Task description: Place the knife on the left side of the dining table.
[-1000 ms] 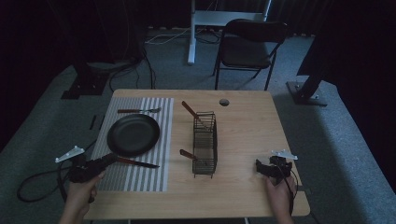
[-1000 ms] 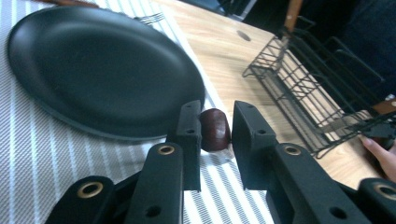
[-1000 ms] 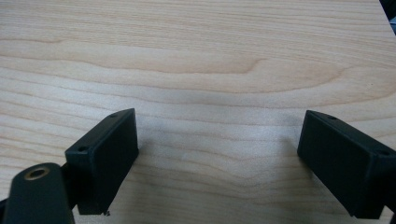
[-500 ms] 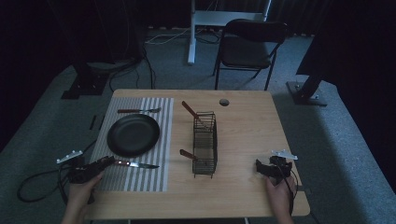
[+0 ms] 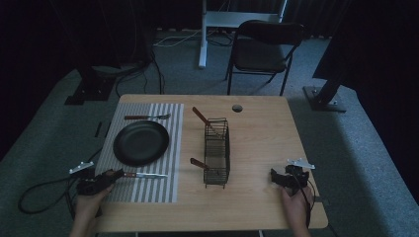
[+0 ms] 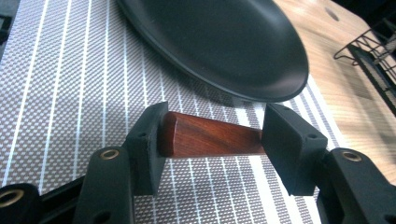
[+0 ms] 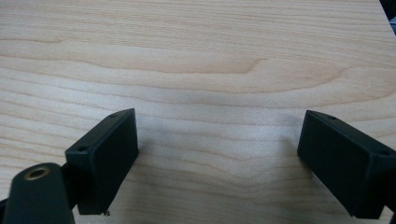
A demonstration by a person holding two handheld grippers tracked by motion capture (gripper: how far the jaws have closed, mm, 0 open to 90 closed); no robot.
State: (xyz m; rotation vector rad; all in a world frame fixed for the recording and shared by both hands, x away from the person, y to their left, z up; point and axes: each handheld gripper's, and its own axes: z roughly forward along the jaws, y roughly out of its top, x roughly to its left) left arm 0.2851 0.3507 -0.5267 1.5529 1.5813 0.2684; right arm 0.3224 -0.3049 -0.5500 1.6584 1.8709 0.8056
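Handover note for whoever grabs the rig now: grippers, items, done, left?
Left hand-held gripper: jaws have just been opening, knife handle between them, one pad off it.
Right hand-held gripper: open, nothing in it, over bare table.
Knife lies on the striped mat below the black plate; fork above it.
Left: wire rack keeps two wooden-handled utensils.

Two handheld grippers, left gripper (image 5: 99, 181) and right gripper (image 5: 286, 178): black bodies, blocky black jaws with small screw holes, brass-coloured rivets, grey three-cornered top plates, trailing black cables.
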